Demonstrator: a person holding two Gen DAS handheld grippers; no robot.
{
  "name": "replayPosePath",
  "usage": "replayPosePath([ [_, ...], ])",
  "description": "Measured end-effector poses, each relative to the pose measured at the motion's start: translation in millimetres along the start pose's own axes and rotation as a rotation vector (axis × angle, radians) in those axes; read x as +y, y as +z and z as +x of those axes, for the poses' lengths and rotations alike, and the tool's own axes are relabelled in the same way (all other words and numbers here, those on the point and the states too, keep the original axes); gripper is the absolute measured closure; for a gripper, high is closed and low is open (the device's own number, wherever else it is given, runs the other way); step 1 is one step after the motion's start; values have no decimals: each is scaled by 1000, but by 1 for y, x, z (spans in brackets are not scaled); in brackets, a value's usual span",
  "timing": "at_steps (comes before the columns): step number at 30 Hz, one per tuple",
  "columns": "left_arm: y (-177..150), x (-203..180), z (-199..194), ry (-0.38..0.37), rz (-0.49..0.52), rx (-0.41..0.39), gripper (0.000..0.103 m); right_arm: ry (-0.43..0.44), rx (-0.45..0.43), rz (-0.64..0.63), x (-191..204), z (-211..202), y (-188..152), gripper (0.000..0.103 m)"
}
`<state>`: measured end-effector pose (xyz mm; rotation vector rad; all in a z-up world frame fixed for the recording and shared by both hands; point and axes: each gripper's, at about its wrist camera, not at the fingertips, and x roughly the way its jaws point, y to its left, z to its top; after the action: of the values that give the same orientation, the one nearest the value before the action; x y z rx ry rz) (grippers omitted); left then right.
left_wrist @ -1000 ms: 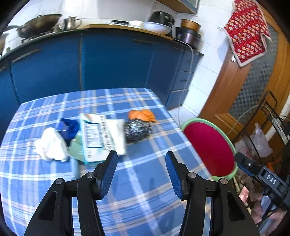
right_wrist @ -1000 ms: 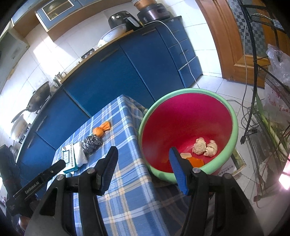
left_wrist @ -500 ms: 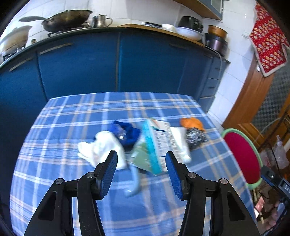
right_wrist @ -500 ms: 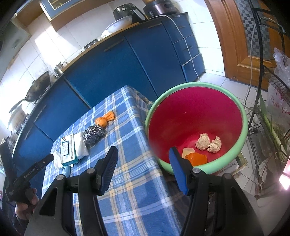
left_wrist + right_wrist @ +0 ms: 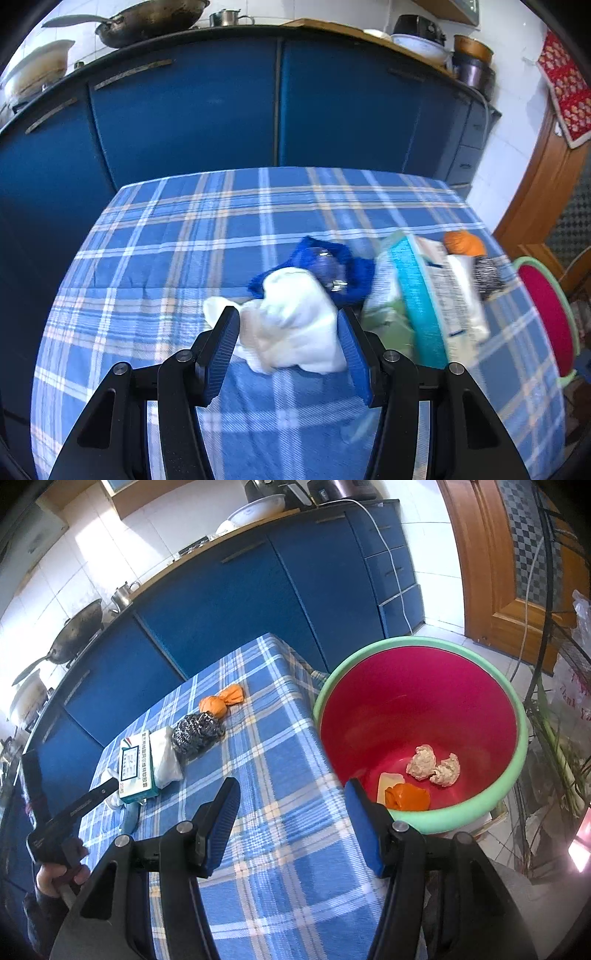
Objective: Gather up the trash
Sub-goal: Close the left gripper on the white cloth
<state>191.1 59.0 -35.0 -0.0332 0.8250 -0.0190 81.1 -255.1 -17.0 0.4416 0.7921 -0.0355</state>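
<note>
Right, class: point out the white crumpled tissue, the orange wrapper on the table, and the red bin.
white crumpled tissue [image 5: 291, 321], left wrist view, middle of the wad.
orange wrapper [image 5: 216, 705], right wrist view, its rounded body.
red bin [image 5: 417, 698], right wrist view, bare inner wall.

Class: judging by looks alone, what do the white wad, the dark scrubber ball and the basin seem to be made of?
White wad: soft tissue or cloth, matte, crumpled folds.
Scrubber ball: likely steel wool, glinting tangled strands.
Basin: probably plastic, smooth, slightly glossy.
</note>
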Motion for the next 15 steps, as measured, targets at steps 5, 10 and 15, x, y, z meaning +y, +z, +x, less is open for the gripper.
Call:
replayPosePath([
  [5,-2,10,13,-10,-26,15,46,-5,11,-10,4,4,0,42],
  [10,-4,11,21,-7,-15,18,38,-4,24,-29,11,9,-1,42],
  [15,-3,16,27,-13,-44,51,31,0,33,-62,23,13,-2,42],
])
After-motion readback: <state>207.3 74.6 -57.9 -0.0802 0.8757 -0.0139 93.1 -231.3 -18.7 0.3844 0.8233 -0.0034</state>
